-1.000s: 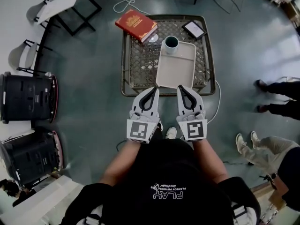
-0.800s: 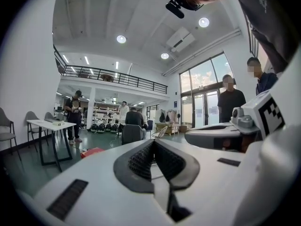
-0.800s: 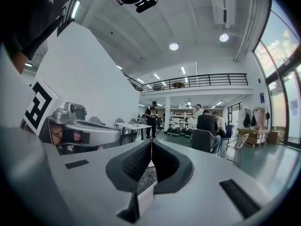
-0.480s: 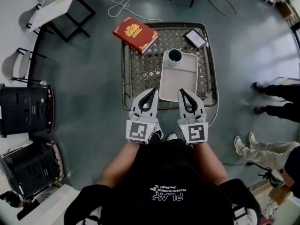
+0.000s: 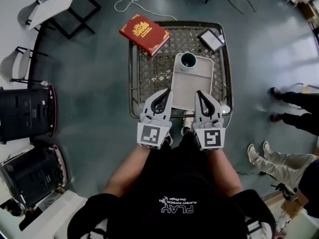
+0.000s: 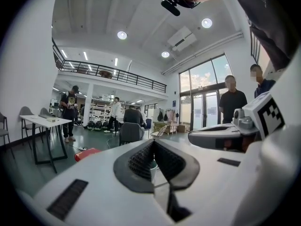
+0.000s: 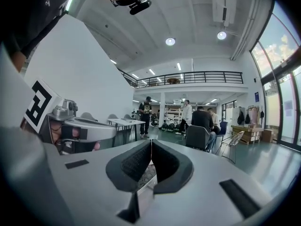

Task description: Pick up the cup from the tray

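White cup point(image 5: 188, 60), dark inside, upright on tray point(image 5: 187, 85); left tongs point(image 5: 165, 92) and right tongs point(image 5: 200, 93) clenched empty.

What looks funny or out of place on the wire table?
The red hardcover book lies crooked on the metal wire table, sticking out past its far left corner. The white cup with a dark teal inside stands upright on the beige tray; nothing looks spilled.

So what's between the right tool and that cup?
Only bare tray: in the head view, nothing sits between the right tool and the cup.
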`<action>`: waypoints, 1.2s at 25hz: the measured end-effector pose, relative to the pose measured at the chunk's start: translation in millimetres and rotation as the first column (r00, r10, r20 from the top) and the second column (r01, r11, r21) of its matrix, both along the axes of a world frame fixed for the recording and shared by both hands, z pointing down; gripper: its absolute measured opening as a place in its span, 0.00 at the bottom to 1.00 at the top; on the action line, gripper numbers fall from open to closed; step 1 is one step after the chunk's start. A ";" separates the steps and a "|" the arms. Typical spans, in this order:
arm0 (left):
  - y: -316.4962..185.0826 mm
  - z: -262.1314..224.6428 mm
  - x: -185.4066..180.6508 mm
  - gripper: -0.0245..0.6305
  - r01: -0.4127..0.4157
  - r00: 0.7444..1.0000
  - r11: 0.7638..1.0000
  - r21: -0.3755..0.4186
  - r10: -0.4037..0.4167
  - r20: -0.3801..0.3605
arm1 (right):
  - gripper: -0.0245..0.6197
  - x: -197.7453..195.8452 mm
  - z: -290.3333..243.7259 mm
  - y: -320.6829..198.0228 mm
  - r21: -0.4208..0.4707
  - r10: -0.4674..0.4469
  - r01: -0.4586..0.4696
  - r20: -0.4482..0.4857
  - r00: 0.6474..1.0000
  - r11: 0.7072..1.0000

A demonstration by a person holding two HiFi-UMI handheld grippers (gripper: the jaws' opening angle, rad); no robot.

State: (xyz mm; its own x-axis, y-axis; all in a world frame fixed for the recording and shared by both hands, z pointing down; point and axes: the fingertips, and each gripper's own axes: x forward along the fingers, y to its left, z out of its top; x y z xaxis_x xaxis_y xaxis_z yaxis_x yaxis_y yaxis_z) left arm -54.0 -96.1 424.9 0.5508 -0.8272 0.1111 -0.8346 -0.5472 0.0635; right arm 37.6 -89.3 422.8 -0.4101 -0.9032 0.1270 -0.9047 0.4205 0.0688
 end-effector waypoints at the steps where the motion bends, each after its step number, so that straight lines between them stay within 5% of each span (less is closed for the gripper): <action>1: -3.9 0.7 1.3 0.05 0.007 1.000 1.000 -0.002 -0.007 0.000 | 0.05 2.6 1.5 -4.6 -0.004 -0.004 0.004 -0.002 1.000 1.000; 22: -55.6 46.7 29.5 0.05 0.154 0.988 0.984 -0.092 -0.151 0.043 | 0.06 27.5 57.7 -77.1 -0.075 -0.163 0.168 0.068 0.984 0.983; 30: -65.6 56.4 22.1 0.05 0.201 0.979 0.975 -0.098 -0.197 0.051 | 0.39 26.2 88.6 -94.8 -0.122 -0.180 0.185 0.048 0.982 0.975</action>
